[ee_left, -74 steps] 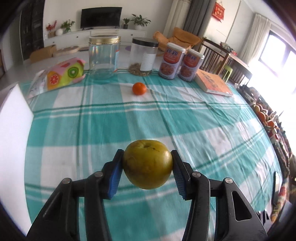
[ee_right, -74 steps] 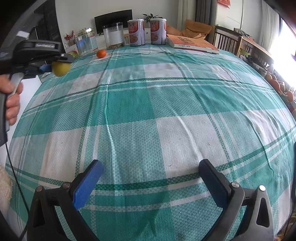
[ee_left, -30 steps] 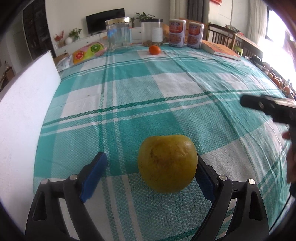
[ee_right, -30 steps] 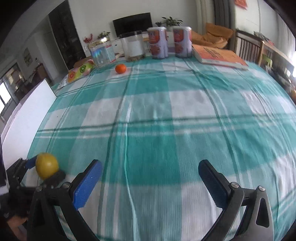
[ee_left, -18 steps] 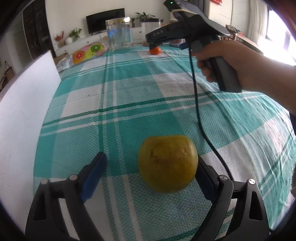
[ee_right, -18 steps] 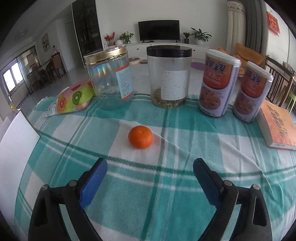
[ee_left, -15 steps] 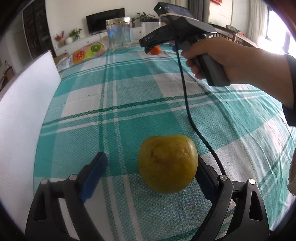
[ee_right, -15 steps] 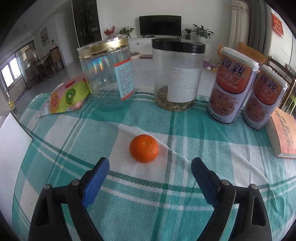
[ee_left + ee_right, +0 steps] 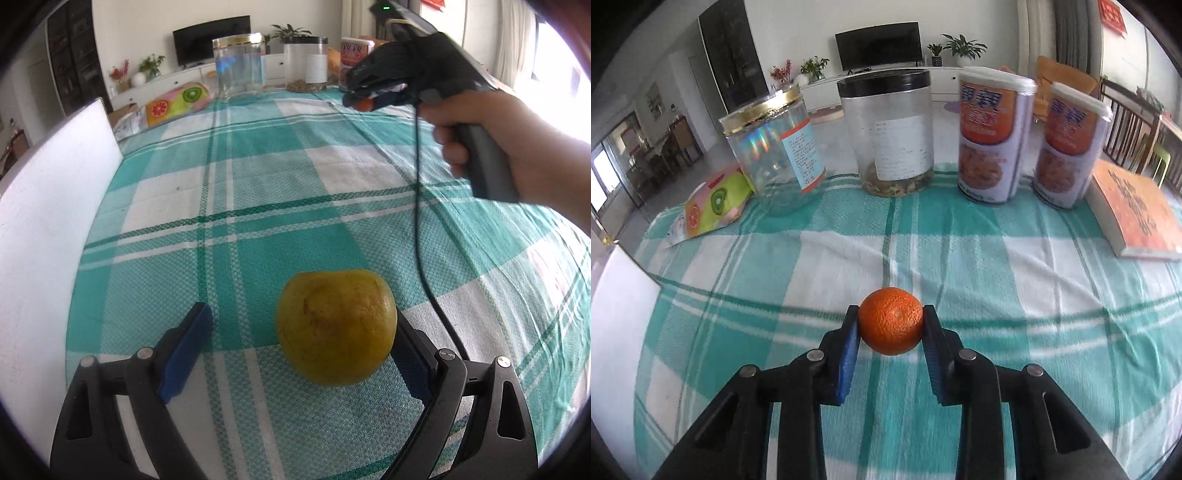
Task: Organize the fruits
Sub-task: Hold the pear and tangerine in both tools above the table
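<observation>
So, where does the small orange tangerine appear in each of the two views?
Left wrist view: small orange tangerine, upper right, far off, only partly visible in the right tool.
Right wrist view: tangerine at centre, between the closing blue pads.
Shared landmark: gold-lidded clear jar.

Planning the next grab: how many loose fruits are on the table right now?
2. A yellow-green fruit sits between the open left gripper fingers; a small orange is between the closing right gripper pads. Others may lie outside view.
</observation>
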The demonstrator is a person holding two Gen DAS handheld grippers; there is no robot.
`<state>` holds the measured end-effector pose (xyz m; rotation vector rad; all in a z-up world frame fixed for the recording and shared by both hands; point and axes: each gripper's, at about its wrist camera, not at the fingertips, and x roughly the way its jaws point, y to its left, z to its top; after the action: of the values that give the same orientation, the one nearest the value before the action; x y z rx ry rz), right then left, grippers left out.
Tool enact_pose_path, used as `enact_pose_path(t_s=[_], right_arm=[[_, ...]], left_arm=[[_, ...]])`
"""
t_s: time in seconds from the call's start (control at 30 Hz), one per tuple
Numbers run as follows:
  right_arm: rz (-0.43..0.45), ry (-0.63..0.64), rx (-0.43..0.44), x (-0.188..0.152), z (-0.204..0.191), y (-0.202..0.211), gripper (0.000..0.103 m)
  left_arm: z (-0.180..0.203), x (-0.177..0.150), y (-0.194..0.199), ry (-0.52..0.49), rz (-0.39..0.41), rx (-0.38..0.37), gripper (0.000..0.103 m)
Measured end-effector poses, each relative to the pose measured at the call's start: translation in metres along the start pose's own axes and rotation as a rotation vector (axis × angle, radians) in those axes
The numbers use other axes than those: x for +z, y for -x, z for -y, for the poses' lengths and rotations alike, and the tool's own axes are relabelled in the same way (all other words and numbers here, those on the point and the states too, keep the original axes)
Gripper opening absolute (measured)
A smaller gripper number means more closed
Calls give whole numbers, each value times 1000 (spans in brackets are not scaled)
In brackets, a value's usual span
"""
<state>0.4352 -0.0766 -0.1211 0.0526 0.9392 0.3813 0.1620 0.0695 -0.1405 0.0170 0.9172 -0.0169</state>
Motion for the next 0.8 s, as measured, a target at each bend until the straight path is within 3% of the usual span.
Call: enact_pose_path(t_s=[0.17,0.33,0.47,0.57,0.8], right_arm=[[5,-48,56,-78,18,70,33],[40,-81,-45,-169,13,139,33],[32,-101,-154,-222,2,163,33],[59,-52,-207,-243,-4,166,34],[44,-10,-231,-240,-12,160,36]], left_arm=[[0,0,0,0,0,0,93],[0,0,0,0,0,1,94],[0,1,0,-2,0,4,94],[0,1,0,-3,0,6,94],[0,1,0,-3,0,6,94]])
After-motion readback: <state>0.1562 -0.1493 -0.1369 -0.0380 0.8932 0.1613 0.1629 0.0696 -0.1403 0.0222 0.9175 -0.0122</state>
